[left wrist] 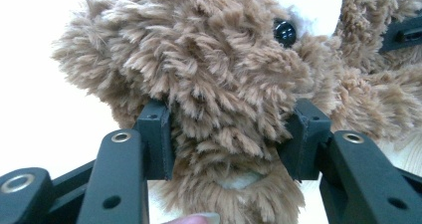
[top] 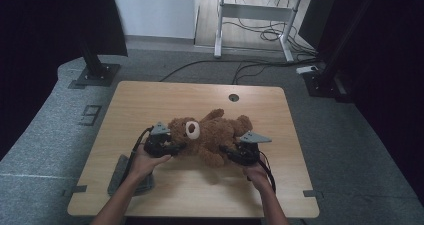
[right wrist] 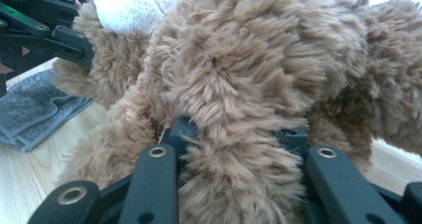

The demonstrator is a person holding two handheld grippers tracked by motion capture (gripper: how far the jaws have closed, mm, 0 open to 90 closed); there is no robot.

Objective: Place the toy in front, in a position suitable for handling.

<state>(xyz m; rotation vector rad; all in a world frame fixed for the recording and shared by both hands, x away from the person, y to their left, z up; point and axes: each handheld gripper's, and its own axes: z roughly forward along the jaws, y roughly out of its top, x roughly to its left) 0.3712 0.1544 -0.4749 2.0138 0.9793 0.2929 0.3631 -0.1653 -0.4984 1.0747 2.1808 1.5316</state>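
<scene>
Your left tool (top: 172, 147) is clamped on the head of the teddy bear (top: 212, 132); in the left gripper view its pads (left wrist: 159, 139) press into the fur from both sides, below the black eye at the upper right of the frame. Your right tool (top: 231, 152) is clamped on a plush limb; in the right gripper view the fur bulges between the pads (right wrist: 183, 129) at lower centre. In the high view the bear lies at the centre of the desk (top: 150, 100), between both tools. A folded grey cloth (top: 120, 172) lies at the lower left of the desk, beside your left forearm.
</scene>
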